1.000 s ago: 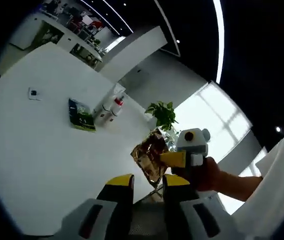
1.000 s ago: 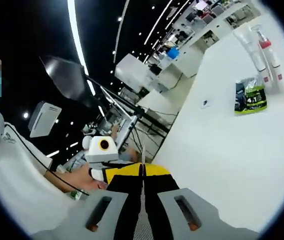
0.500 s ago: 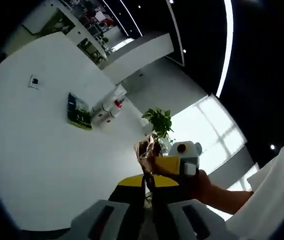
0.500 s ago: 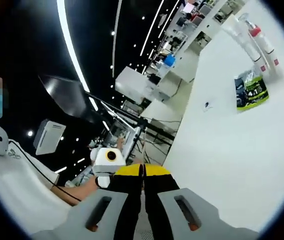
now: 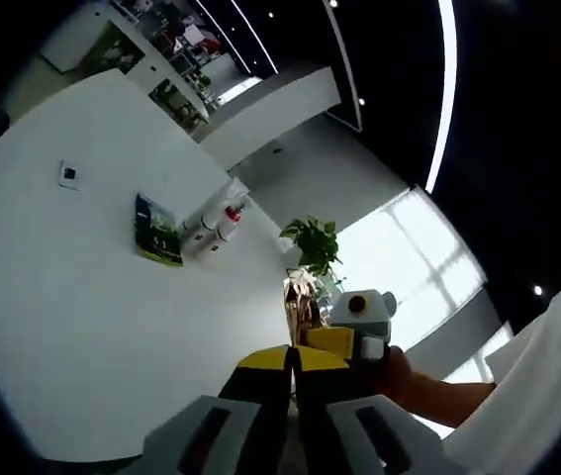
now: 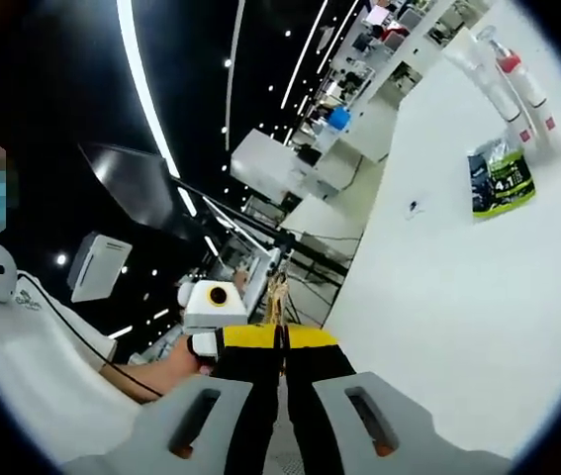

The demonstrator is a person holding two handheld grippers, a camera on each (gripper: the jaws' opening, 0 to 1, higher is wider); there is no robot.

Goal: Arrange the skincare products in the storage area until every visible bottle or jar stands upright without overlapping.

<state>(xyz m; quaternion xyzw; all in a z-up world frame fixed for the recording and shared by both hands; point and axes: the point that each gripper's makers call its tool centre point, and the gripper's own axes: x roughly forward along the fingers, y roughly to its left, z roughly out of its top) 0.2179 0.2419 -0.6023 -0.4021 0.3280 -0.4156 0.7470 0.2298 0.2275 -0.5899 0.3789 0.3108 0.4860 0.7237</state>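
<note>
A gold foil packet (image 5: 300,302) sticks up edge-on just past my left gripper (image 5: 292,354), whose jaws are shut on its lower edge. My right gripper (image 5: 314,339) comes in from the right, a hand behind it, and meets the same packet. In the right gripper view the right gripper (image 6: 282,336) is shut on the thin foil packet (image 6: 278,295), with the left gripper (image 6: 225,339) close at its left. Far off on the white table (image 5: 72,297), a white bottle with a red cap (image 5: 227,219) stands with other white bottles beside a green packet (image 5: 158,234).
A small white square (image 5: 67,175) lies on the table, left of the green packet (image 6: 501,180). The red-capped bottle (image 6: 522,87) stands at the table's far end. A potted plant (image 5: 312,242) stands beyond the table. Desks and shelves fill the background.
My left gripper went from open to shut, closing on the foil packet that the right gripper holds. Both views shifted a little with the hands.
</note>
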